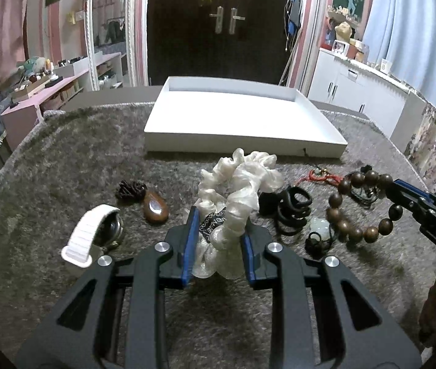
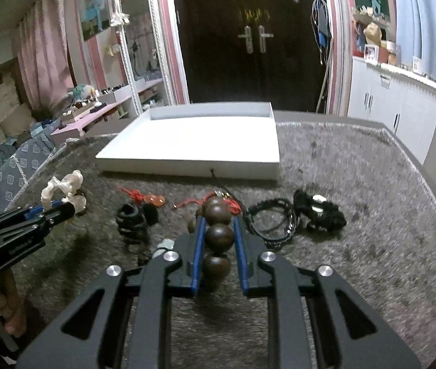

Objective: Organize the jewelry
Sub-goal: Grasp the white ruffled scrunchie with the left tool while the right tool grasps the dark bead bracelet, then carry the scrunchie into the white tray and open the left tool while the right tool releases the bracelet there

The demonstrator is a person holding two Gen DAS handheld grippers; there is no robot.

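My left gripper (image 1: 219, 230) is shut on a cream satin scrunchie (image 1: 239, 184) and holds it above the grey carpeted table; it also shows in the right wrist view (image 2: 64, 192). My right gripper (image 2: 218, 224) is shut on a brown wooden bead bracelet (image 2: 218, 233), which hangs from it in the left wrist view (image 1: 359, 206). A white shallow tray (image 1: 242, 144) stands behind the jewelry, also seen from the right wrist (image 2: 187, 166).
On the carpet lie a white-strapped watch (image 1: 92, 233), a brown pendant (image 1: 155, 207), black hair ties (image 1: 291, 212), a pale jade charm (image 1: 320, 226), a red cord (image 1: 322, 175), a black cord necklace (image 2: 270, 221) and a black bundle (image 2: 319, 209).
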